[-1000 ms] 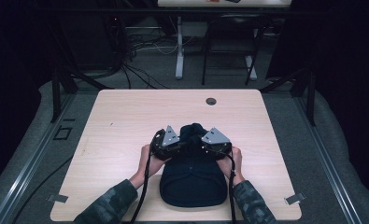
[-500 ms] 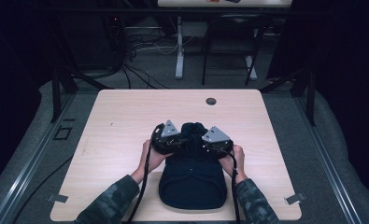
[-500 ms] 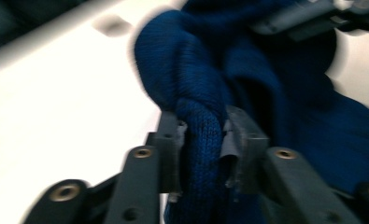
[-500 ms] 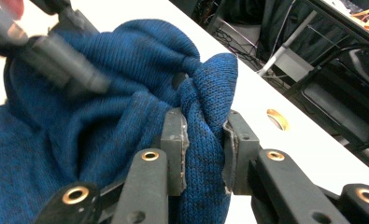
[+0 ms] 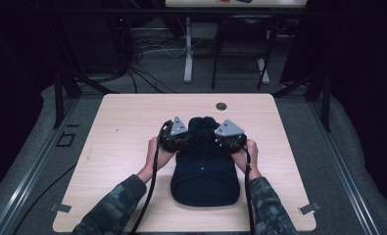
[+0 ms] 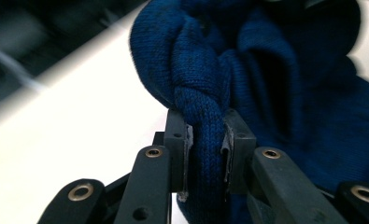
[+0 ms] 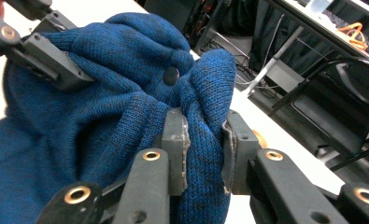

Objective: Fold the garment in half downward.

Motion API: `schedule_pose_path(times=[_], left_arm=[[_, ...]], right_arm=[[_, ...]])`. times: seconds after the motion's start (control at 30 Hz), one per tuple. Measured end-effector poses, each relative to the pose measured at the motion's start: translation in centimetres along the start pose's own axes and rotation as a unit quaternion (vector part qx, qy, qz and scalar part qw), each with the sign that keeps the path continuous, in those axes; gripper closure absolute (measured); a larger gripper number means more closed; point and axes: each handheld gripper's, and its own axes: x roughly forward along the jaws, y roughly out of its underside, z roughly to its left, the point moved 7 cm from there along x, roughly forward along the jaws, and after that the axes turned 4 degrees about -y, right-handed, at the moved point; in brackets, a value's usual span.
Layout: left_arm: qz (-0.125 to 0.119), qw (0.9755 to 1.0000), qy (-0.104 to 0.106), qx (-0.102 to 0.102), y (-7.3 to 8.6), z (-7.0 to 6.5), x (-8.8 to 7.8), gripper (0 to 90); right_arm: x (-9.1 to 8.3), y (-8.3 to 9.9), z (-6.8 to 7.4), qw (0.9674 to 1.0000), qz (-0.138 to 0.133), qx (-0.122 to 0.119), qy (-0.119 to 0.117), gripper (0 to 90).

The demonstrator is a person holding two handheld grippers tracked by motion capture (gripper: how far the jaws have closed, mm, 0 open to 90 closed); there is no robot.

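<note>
The left hand-held gripper (image 6: 205, 140) is pinching a bunched fold of a dark blue knitted garment (image 5: 204, 166), its pads pressing the knit from both sides; its jaws have just been closing onto that fold. In the high view this left hand-held gripper (image 5: 177, 138) is sitting at the garment's far left corner. The right hand-held gripper (image 7: 205, 140) is likewise clamping a thick roll of the same knit, with a small dark button (image 7: 171, 75) showing just above its grip; in the high view the right hand-held gripper (image 5: 226, 138) is holding the far right corner.

The garment is lying on the light wooden table (image 5: 117, 147), near the person's edge, already folded into a compact block. Its far end is gathering up between the two tools while the rest is resting flat on the table, reaching back toward the person between the forearms.

Judging by this, both grips are secured and a further fold seems to be starting: the far edge is rising, but it is not yet laid over the near part. Carrying that edge over, setting it down and letting go appear to be what is left.
</note>
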Motion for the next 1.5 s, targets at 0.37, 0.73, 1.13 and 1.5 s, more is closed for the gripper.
schedule_pose_path(times=[0.37, 0.73, 1.13, 1.5], left_arm=[[-0.032, 0.9984, -0.032, 0.034, -0.4, -0.5, -0.4, 76.4], [-0.017, 0.9982, 0.033, 0.048, 1.3, -1.7, -2.2, 75.0], [0.005, 0.9944, 0.097, 0.040, 4.0, -2.9, -3.7, 72.4], [0.014, 0.9918, 0.118, 0.048, 5.5, -3.9, -5.0, 71.4]], right_arm=[[-2.1, 1.1, 1.1, 0.9817, 0.075, 0.132, -0.115, 65.4], [-2.4, 3.1, 3.0, 0.9748, 0.110, 0.132, -0.142, 71.4], [-3.1, 3.3, 4.9, 0.9854, 0.118, 0.030, -0.119, 70.4], [-4.2, 3.6, 5.9, 0.9857, 0.105, -0.012, -0.132, 68.2]])
